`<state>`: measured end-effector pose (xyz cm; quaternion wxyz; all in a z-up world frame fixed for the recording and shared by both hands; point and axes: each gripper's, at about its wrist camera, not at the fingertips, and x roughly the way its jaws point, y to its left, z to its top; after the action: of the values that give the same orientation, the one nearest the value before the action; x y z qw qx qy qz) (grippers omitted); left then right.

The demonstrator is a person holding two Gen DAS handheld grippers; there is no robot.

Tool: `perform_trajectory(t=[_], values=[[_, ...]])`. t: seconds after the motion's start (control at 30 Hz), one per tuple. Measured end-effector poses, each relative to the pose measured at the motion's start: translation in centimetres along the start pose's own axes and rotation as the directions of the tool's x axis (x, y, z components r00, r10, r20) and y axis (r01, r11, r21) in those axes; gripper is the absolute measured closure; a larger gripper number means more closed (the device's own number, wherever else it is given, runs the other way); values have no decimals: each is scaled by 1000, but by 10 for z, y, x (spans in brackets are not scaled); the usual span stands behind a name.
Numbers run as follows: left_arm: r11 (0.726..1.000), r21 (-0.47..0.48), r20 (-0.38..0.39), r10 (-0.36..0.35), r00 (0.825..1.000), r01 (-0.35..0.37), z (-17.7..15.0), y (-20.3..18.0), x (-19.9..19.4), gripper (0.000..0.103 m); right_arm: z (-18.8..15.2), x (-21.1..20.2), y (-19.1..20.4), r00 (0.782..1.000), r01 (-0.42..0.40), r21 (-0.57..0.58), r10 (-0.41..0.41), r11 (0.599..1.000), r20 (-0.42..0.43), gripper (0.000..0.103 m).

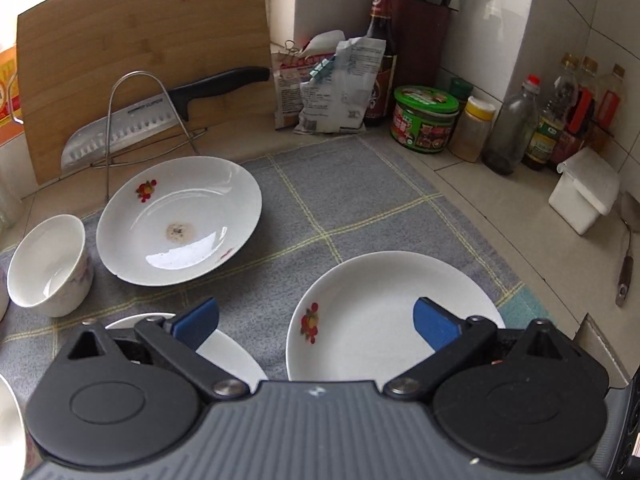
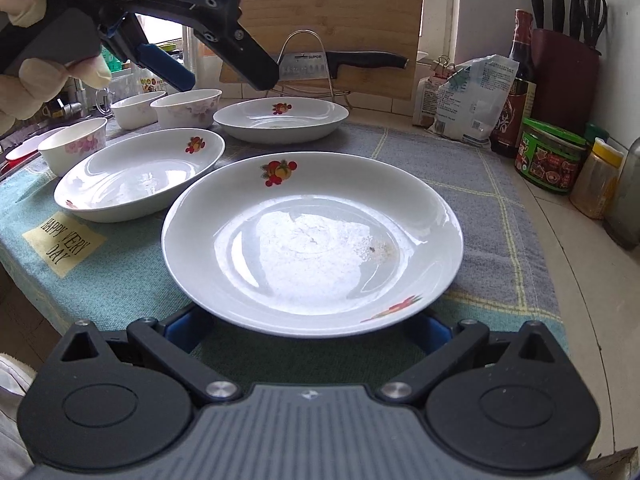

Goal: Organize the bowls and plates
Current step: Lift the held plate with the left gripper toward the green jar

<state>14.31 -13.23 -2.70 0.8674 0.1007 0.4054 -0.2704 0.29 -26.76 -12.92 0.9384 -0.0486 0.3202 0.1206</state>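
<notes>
kitchen counter, grey towel (image 2: 440,168) under spread dishes; right gripper (image 2: 308,330) wide open, empty, straddling nearest plate (image 2: 312,240) rim for pickup; left gripper (image 1: 316,322) open, empty, hovering.

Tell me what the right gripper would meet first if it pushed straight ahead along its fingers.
Most likely the near rim of the nearest plate: the right gripper sits open at the rim, fingers low on either side. Whether they already touch it is unclear.
</notes>
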Motion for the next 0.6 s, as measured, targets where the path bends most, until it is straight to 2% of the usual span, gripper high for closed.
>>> perform_trajectory(t=[0.13,0.27,0.37,0.6], values=[[995,78,-48,-61,997,64,7,-4,23,1,-1,0,2,1000,12,9,-12,1000,9,0],[982,135,-120,-113,986,128,11,-7,44,3,-3,-1,2,1000,15,10,-15,1000,21,0],[970,159,-180,-156,971,185,14,-9,59,4,-4,-1,2,1000,16,10,-16,1000,24,0],[949,178,-282,-204,937,260,18,-11,83,8,-6,-2,3,999,28,19,-29,999,32,0]])
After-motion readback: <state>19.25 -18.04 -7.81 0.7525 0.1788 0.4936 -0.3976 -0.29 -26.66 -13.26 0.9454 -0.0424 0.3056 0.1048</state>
